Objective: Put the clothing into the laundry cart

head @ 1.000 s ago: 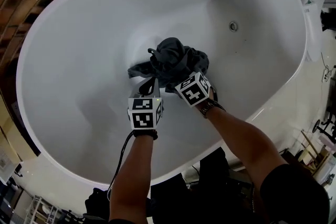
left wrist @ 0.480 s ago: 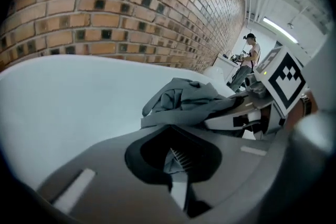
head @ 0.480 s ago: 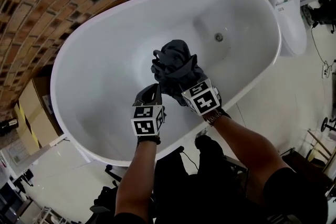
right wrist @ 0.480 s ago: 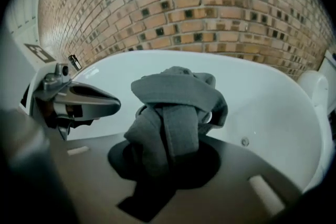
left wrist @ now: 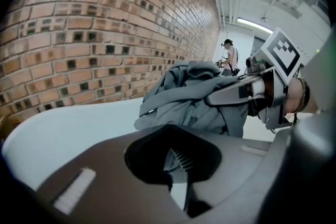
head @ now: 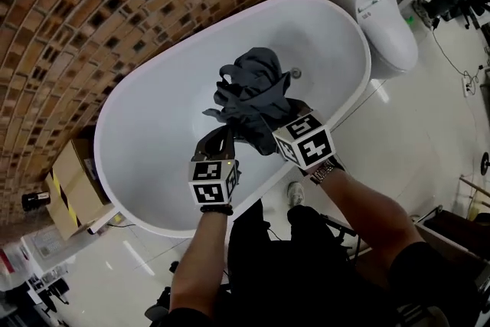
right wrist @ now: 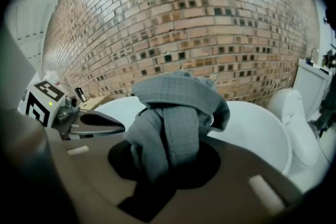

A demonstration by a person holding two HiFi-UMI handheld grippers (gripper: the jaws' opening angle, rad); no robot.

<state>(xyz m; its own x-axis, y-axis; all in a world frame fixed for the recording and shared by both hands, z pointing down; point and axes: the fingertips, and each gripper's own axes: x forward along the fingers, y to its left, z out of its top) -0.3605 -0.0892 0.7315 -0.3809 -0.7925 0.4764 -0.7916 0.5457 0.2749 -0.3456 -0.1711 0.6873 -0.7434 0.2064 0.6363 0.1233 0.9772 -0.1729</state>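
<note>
Both grippers hold a bundle of dark grey clothing (head: 253, 92) up over the white bathtub (head: 153, 142). My left gripper (head: 220, 138) is shut on a thin fold at the bundle's lower left edge; a strip of cloth shows between its jaws (left wrist: 176, 165). From the right, my right gripper (head: 268, 126) is shut on a thick bunch of the fabric (right wrist: 173, 113), which spills up out of its jaws (right wrist: 163, 165). The two grippers are close together, each visible in the other's view. No laundry cart is in view.
A curved brick wall (head: 115, 4) runs behind the tub. A white toilet (head: 379, 11) stands at the tub's right end. A cardboard box (head: 73, 180) and a dark bottle (head: 34, 201) sit on the pale floor at the left. The person's legs are below the tub's near rim.
The clothing has been lifted off the tub's bottom and now hangs above the tub. Both grippers rose with it and kept their hold; the view has pulled back from the tub.
</note>
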